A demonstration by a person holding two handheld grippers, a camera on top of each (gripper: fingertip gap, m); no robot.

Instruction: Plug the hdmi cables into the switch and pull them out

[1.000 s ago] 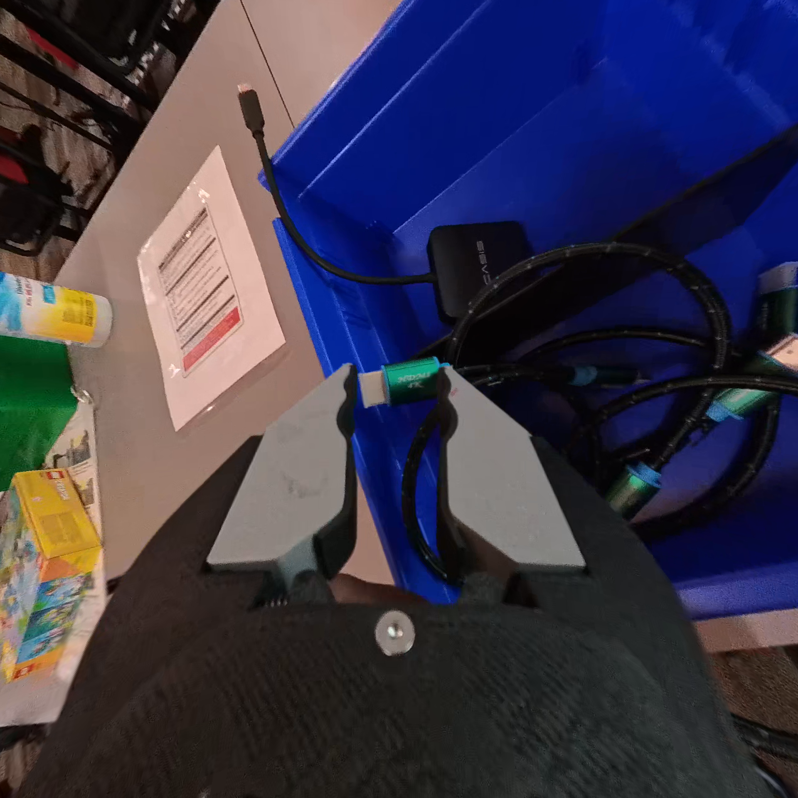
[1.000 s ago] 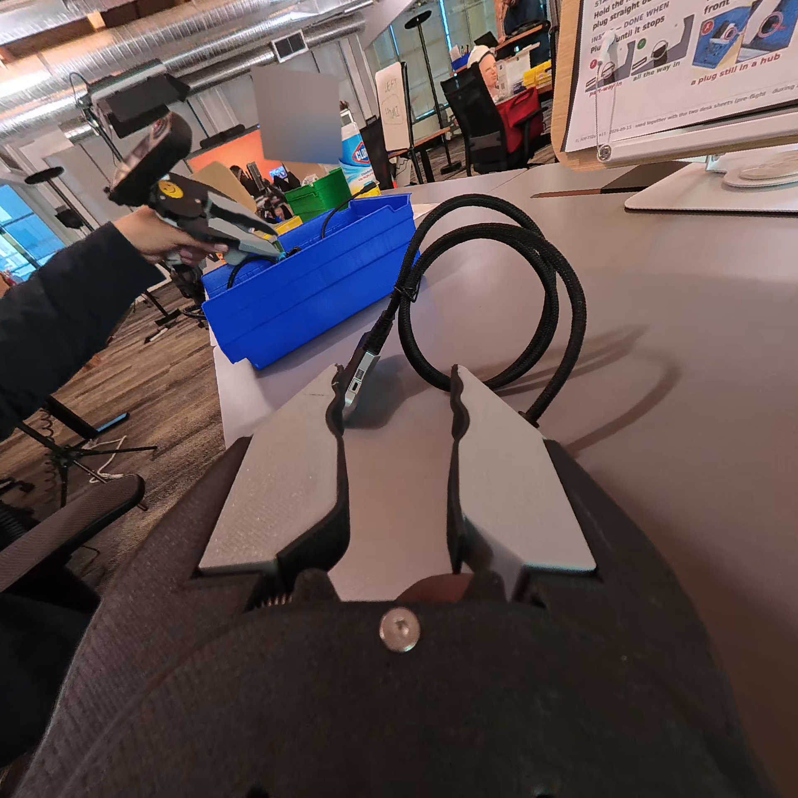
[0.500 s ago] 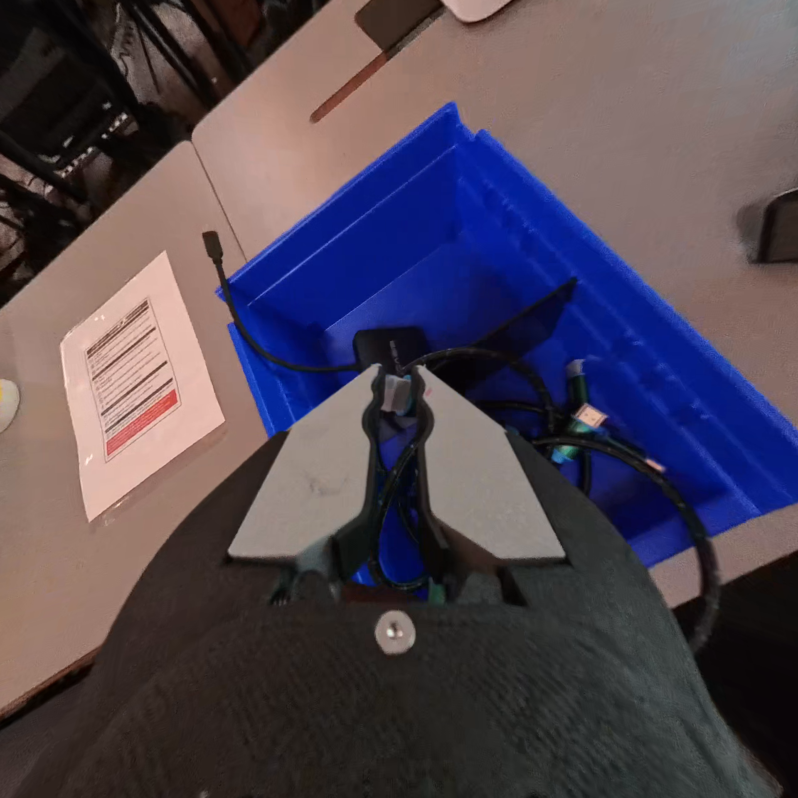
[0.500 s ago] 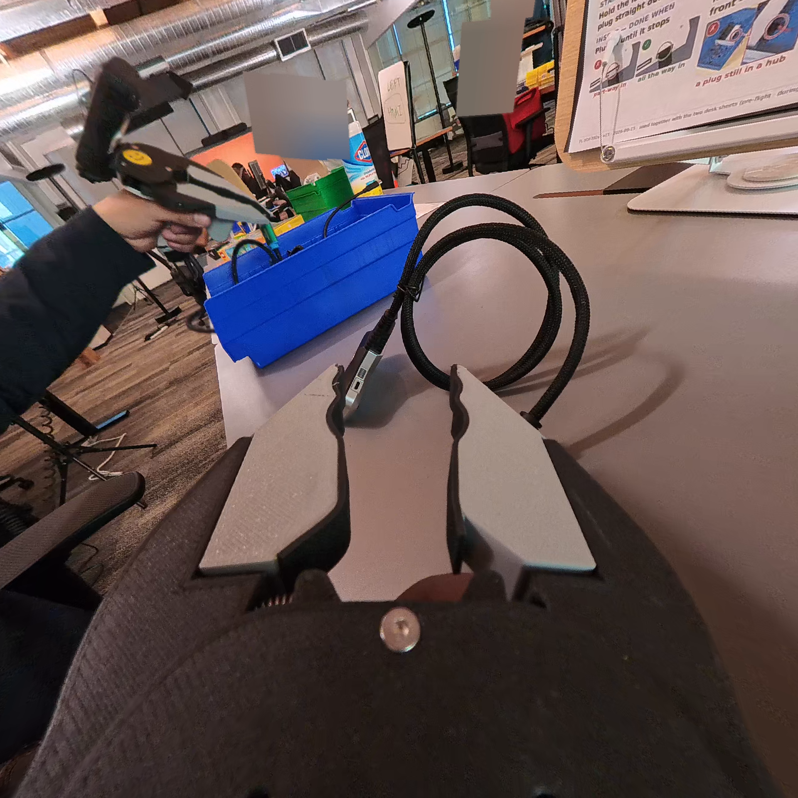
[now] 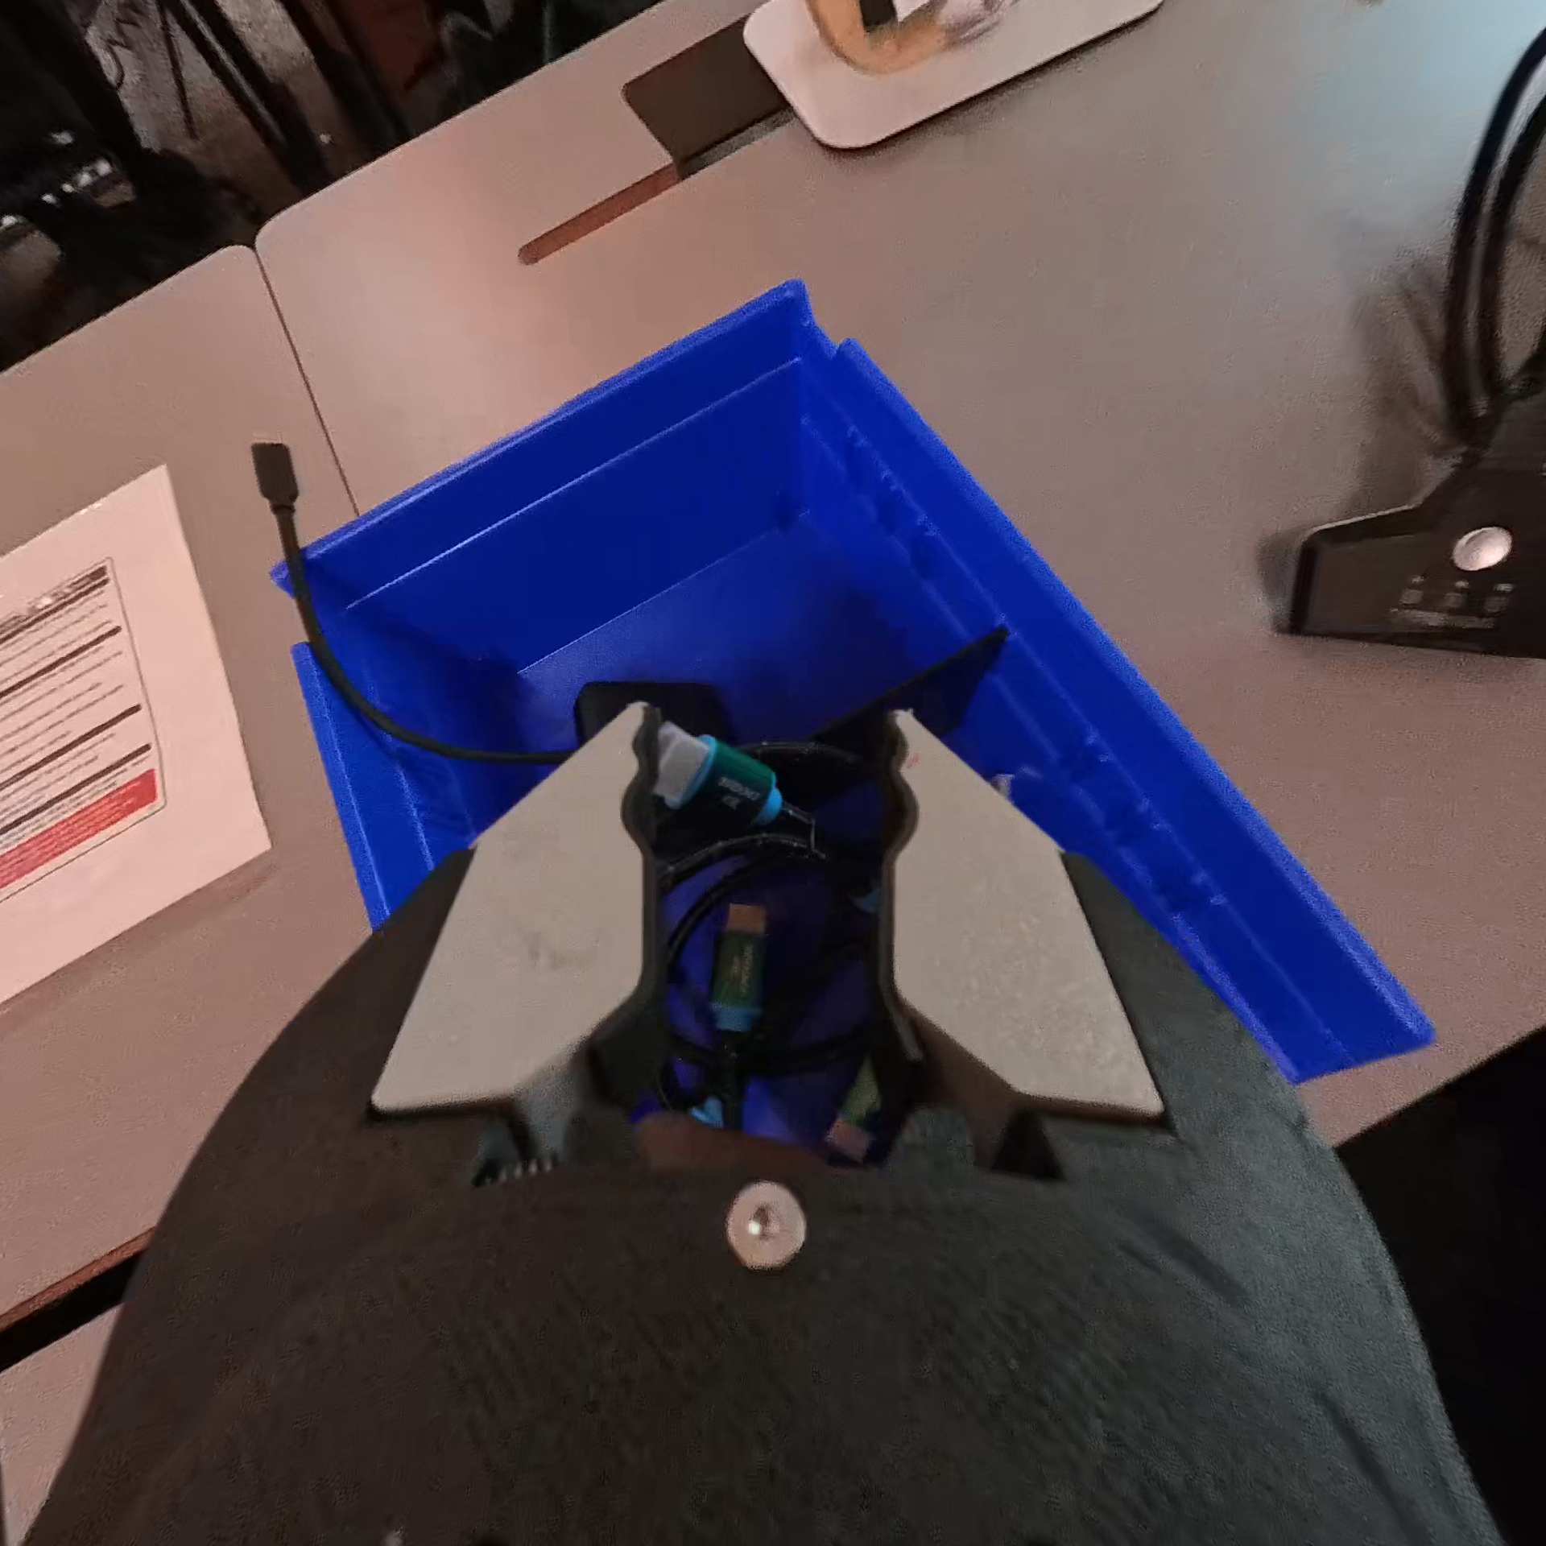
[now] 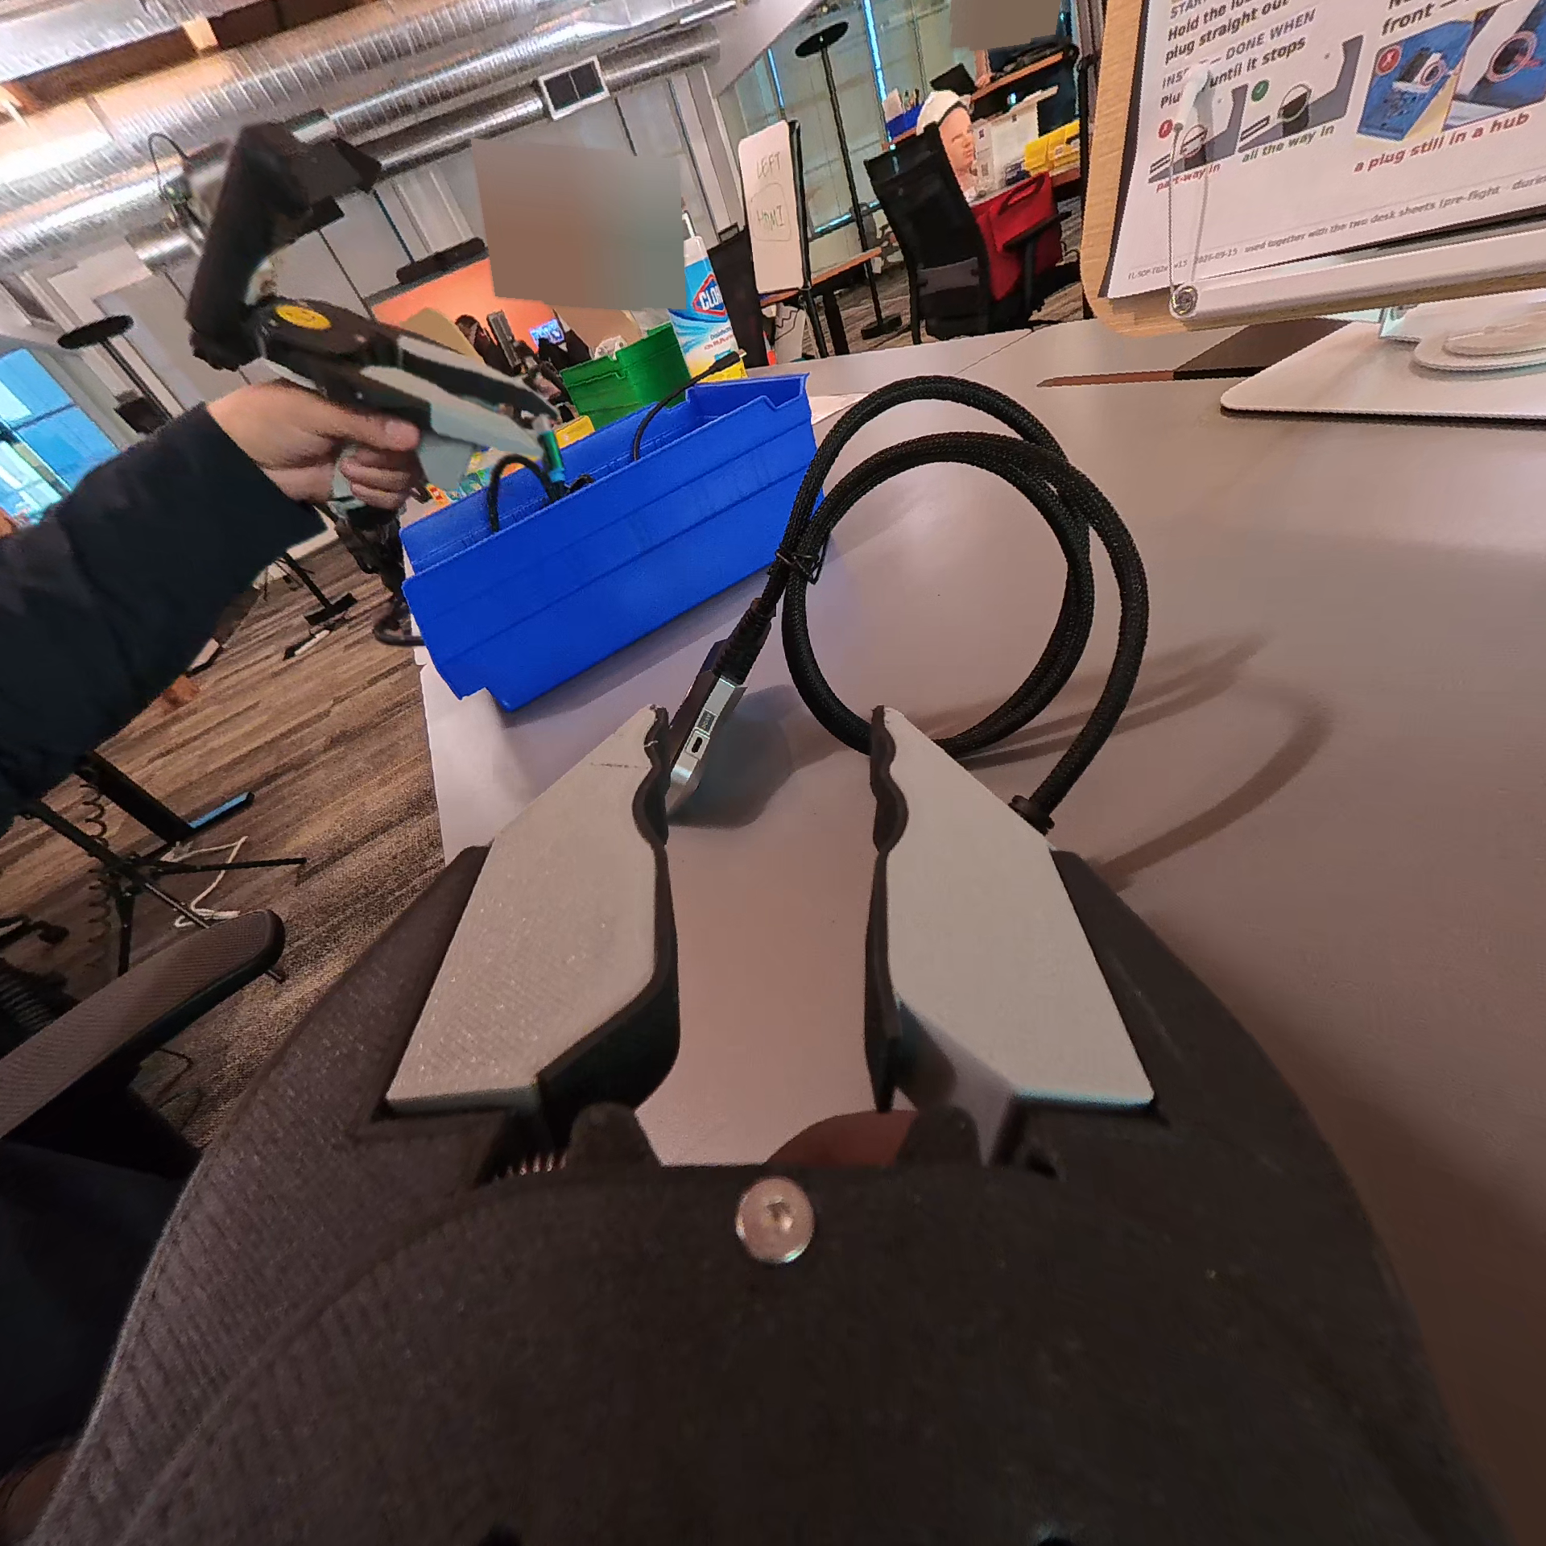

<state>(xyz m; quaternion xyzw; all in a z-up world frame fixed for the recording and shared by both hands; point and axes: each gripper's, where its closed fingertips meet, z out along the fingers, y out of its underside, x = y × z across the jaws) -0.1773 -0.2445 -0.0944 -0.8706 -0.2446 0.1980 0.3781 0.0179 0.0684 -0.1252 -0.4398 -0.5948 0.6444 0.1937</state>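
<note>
My left gripper hovers above the blue bin with its jaws apart. A green HDMI plug rests against its left fingertip, not clamped, and its black cable trails down into the bin. More green plugs and cables lie in the bin beside a small black hub. My right gripper is open and empty, low over the table. The switch stands on edge by its left fingertip, with a looped black braided cable. The switch also shows in the left wrist view.
A laminated sheet lies left of the bin. The hub's thin cable hangs over the bin's rim. A white stand base and an instruction board stand at the back. Green bins sit behind the blue bin. The left gripper's tips are roughly 40 cm from the right gripper's. From the left gripper's tips to the small black hub is close to 10 cm.
My left gripper rose out of the bin shut on the green plug, then opened; the plug now sits loose at its left finger. My right gripper has not moved.
</note>
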